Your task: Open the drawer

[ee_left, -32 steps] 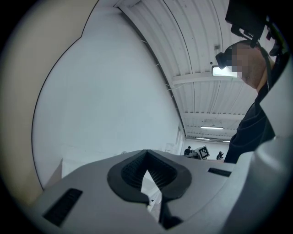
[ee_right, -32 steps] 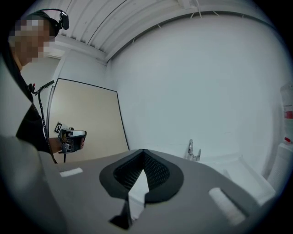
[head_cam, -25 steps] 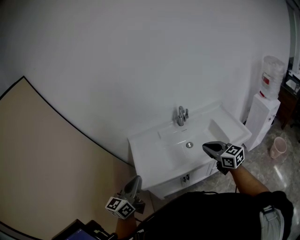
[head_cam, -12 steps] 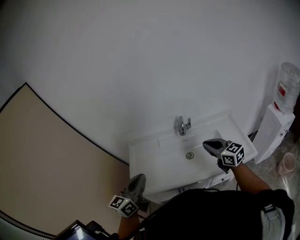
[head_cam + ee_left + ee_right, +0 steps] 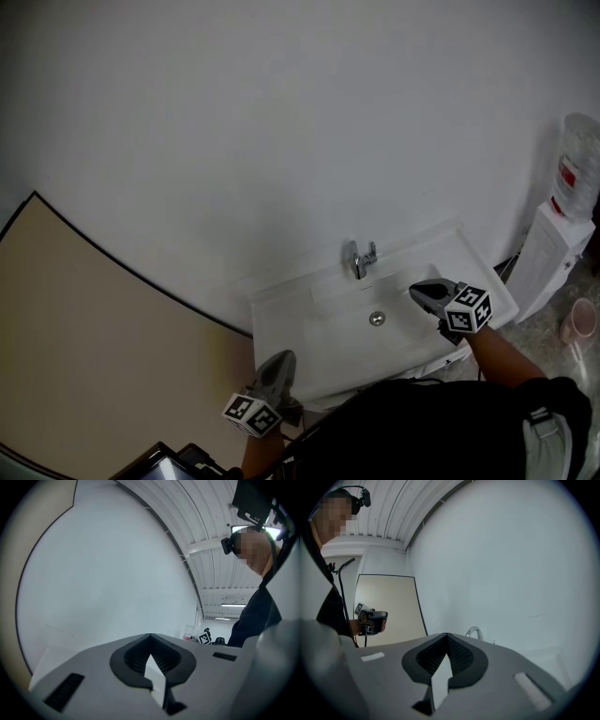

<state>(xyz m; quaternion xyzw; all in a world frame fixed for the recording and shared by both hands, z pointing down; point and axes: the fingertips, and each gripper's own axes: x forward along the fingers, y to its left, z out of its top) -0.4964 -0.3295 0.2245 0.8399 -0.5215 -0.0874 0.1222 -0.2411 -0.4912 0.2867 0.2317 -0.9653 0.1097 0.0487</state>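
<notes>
Facing white rectangular ceramic washbasin; drawer lay unseen beneath its front edge.
Left grey two-jaw gripper and right grey two-jaw gripper: both closed, empty, held level, probably readied for reaching down.

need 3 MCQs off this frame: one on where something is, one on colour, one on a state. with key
1. In the head view, the right gripper hangs over:
A. the sink
B. a stove
C. a chair

2. The sink is:
A. black
B. white
C. wood-brown

3. The right gripper's jaws are:
A. wide apart
B. shut on a sponge
C. shut with nothing between them

Key: 1 A, its tips sit above the basin, right of the drain. 2 B, basin and rim are both white. 3 C, the right gripper view shows the pads meeting at the tip with nothing held.
</notes>
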